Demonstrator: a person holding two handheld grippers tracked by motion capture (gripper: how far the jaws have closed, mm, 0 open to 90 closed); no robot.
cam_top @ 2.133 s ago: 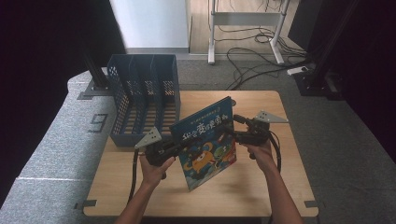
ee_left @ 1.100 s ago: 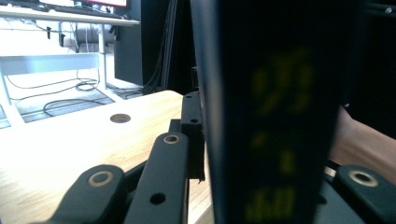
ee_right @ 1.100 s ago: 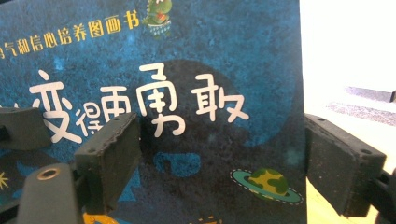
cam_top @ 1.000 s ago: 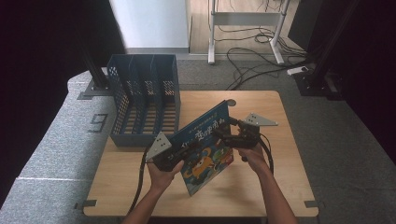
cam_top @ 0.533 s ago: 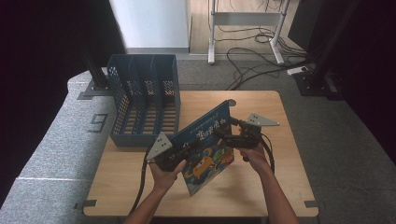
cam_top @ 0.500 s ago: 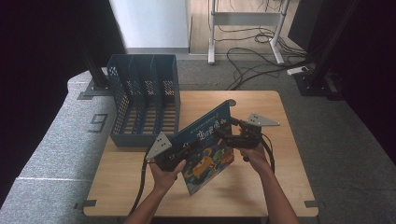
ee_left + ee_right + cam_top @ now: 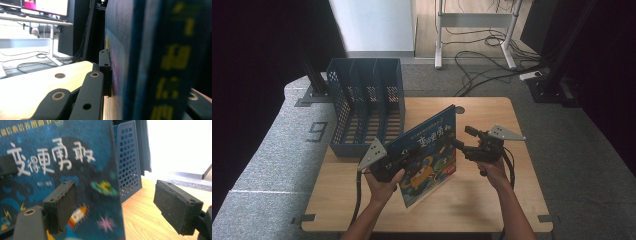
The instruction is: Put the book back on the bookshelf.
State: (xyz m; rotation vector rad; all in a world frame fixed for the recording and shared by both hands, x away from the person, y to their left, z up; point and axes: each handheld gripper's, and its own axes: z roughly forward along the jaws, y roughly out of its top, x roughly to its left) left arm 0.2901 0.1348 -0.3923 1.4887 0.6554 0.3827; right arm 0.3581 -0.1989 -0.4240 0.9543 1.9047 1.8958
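— High view first: where is the book [image 7: 428, 152]?
— Standing tilted on the wooden surface [image 7: 492, 200], just right of the blue file rack [image 7: 364, 107]. The left tongs [image 7: 404, 159] clamp its lower left part; the right tongs [image 7: 461, 139] sit at its right edge, jaws spread.
— Left gripper view?
— The left tongs [image 7: 117, 75] are closed on the book [image 7: 155, 62], one black jaw flat against the cover, the spine close to the lens.
— Right gripper view?
— The right tongs [image 7: 115, 207] stand wide apart. One pad lies in front of the book [image 7: 57, 170] cover, the other hangs over the surface [image 7: 142, 220]; whether the near pad touches, I cannot tell. The file rack [image 7: 127, 162] stands behind.
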